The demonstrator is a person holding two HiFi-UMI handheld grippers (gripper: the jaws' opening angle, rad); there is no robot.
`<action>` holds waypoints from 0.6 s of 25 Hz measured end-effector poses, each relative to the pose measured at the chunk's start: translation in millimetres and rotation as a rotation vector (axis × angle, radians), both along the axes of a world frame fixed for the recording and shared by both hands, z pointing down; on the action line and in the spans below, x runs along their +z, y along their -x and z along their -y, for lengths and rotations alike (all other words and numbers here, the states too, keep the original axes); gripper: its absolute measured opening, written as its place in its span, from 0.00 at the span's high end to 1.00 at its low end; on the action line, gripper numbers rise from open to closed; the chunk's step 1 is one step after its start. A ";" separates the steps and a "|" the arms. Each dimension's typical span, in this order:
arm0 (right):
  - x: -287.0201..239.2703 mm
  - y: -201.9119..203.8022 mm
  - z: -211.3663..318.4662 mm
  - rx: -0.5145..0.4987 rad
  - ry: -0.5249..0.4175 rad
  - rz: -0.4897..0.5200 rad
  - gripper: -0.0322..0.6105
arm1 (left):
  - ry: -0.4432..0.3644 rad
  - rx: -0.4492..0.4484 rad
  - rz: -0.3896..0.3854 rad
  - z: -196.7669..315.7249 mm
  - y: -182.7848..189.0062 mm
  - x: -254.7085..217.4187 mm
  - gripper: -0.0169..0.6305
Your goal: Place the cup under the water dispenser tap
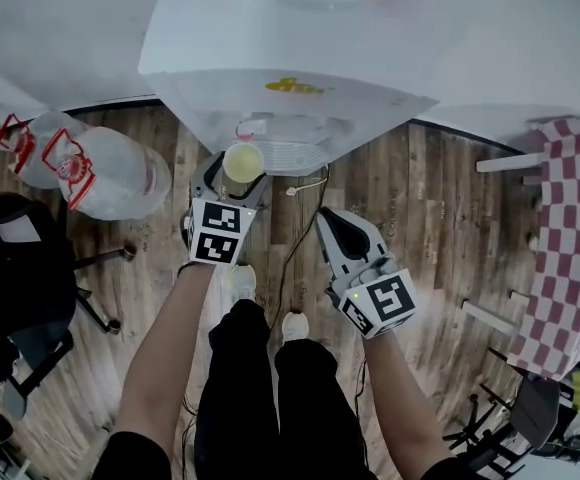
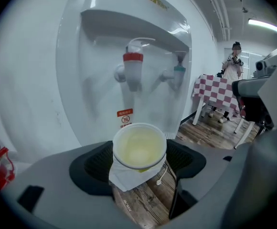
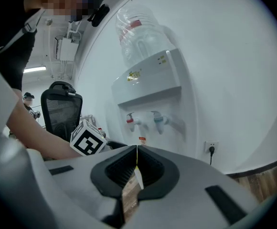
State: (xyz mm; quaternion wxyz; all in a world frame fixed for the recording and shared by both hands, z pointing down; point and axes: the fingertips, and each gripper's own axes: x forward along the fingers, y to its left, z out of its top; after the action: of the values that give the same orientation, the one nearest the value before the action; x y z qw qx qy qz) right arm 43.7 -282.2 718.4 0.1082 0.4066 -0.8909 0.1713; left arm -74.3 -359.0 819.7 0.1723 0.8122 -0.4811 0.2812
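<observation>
Lower centre of head view: our arms run up to both grippers over wood floor. R gripper sits centre-right, clear of the dispenser; in its own view the jaws are closed tip to tip w/ nothing btwn them. L gripper, centre-left and further fwd, is clamped on the cup: pads press both sides, cup upright, mouth open to us, inside pale yellow. In the L gripper view the cup fills lower centre. The red tap is above and beyond it, the green tap to that tap's right. In the head view the cup is at the left-front edge of the drip tray of the water dispenser. Upper left of head view: 2 big water bottles on their sides. Right edge: checkered tablecloth.
</observation>
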 end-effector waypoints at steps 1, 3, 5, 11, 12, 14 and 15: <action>2.9 -0.9 0.8 0.003 0.000 0.001 0.92 | -0.002 0.000 0.001 3.3 -0.6 3.3 0.42; 7.2 -2.3 3.6 0.011 0.001 0.002 0.92 | -0.002 0.002 0.009 9.1 -1.8 9.1 0.42; 9.3 -3.0 6.7 0.017 -0.001 0.005 0.92 | 0.007 0.001 0.017 13.7 -2.2 15.2 0.42; 15.5 -5.7 8.9 0.038 -0.001 0.008 0.92 | 0.026 -0.004 0.032 23.3 -2.4 31.8 0.42; 16.7 -6.5 9.0 0.042 0.001 0.008 0.92 | 0.026 -0.003 0.035 24.8 -2.8 33.9 0.42; 18.5 -7.6 8.6 0.048 0.005 0.008 0.92 | 0.021 -0.002 0.039 27.4 -3.7 36.2 0.42; 19.3 -8.0 7.9 0.049 0.007 0.007 0.92 | 0.018 -0.001 0.040 28.6 -4.2 36.3 0.42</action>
State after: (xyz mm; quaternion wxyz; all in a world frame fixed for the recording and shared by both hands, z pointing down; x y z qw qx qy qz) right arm 51.6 -290.1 737.7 0.1021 0.4273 -0.8804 0.1786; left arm -70.1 -387.6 856.0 0.1700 0.8046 -0.4826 0.3015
